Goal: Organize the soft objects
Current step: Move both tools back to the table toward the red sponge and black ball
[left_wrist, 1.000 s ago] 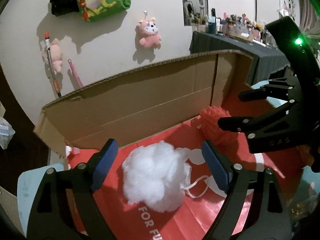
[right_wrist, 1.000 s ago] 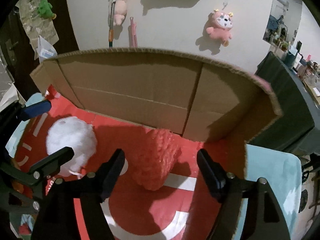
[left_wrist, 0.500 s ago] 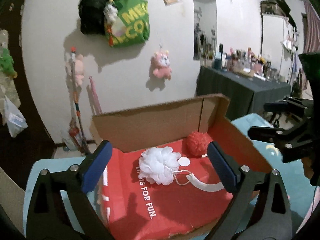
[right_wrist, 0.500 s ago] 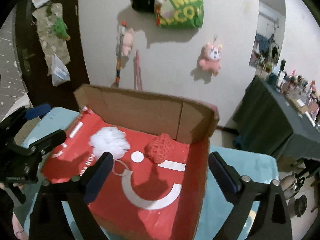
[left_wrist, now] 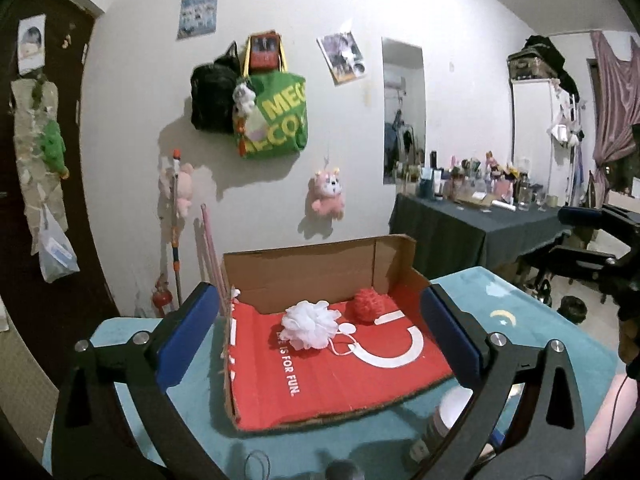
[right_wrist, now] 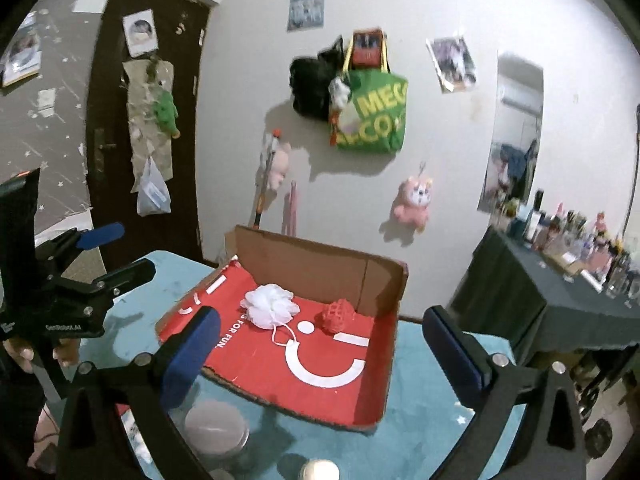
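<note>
Fluffy white mesh bath pouf (left_wrist: 311, 324) and knobbly red mesh pouf (left_wrist: 369, 305) are seen mid-frame, just beside each other, on the red-printed floor of the corrugated cardboard box (left_wrist: 316, 268). Left gripper (left_wrist: 320, 336) and right gripper (right_wrist: 324, 348), blue-padded, are held wide and empty, drawn farther back than earlier.

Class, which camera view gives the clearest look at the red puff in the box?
The right wrist view: the red puff sits unobstructed, its mesh texture visible, apart from the white puff. The left wrist view shows the red puff smaller, and the white puff slightly overlaps it.
</note>
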Action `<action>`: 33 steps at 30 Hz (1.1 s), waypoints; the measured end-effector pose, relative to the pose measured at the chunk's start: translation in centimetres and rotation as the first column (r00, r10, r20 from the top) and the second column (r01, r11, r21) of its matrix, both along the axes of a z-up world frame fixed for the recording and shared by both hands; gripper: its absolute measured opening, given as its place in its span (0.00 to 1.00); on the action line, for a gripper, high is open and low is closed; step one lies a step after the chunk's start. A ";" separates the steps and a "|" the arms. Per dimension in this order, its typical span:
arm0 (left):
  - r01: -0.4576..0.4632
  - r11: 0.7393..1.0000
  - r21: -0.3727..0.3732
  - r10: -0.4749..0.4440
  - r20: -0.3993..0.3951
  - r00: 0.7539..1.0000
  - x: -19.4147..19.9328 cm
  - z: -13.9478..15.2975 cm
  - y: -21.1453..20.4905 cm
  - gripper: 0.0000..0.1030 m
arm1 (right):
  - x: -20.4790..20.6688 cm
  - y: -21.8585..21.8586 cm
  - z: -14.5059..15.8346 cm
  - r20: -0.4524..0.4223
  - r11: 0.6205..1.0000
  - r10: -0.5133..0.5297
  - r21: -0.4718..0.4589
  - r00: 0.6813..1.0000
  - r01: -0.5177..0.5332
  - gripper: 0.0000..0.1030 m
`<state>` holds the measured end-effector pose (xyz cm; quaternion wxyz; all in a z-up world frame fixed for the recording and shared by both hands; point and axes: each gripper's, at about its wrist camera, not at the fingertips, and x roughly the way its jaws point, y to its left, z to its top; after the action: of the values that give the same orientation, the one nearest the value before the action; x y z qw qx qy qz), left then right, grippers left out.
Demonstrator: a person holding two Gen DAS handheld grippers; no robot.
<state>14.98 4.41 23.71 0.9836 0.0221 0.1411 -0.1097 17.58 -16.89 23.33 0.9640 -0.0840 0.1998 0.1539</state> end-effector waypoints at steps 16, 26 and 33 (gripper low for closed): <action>-0.035 0.996 -0.086 0.038 0.036 0.999 -11.9 -6.6 -1.4 1.00 | -13.9 -1.2 -6.5 0.173 0.988 -0.144 0.074 0.974 0.133 1.00; -0.087 0.996 -0.036 0.087 0.013 0.996 -14.4 -11.6 -3.5 1.00 | -15.9 -1.1 -13.5 0.139 0.973 -0.224 0.090 0.965 0.212 1.00; -0.107 0.994 0.000 0.107 -0.040 0.993 -14.4 -14.9 -4.4 1.00 | -14.5 -1.4 -17.6 0.018 0.966 -0.239 0.109 0.971 0.236 1.00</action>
<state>0.56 -0.02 8.79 0.9851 0.0112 0.1617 -0.0574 3.06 -18.33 5.75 0.9816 -0.0107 0.1848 0.0464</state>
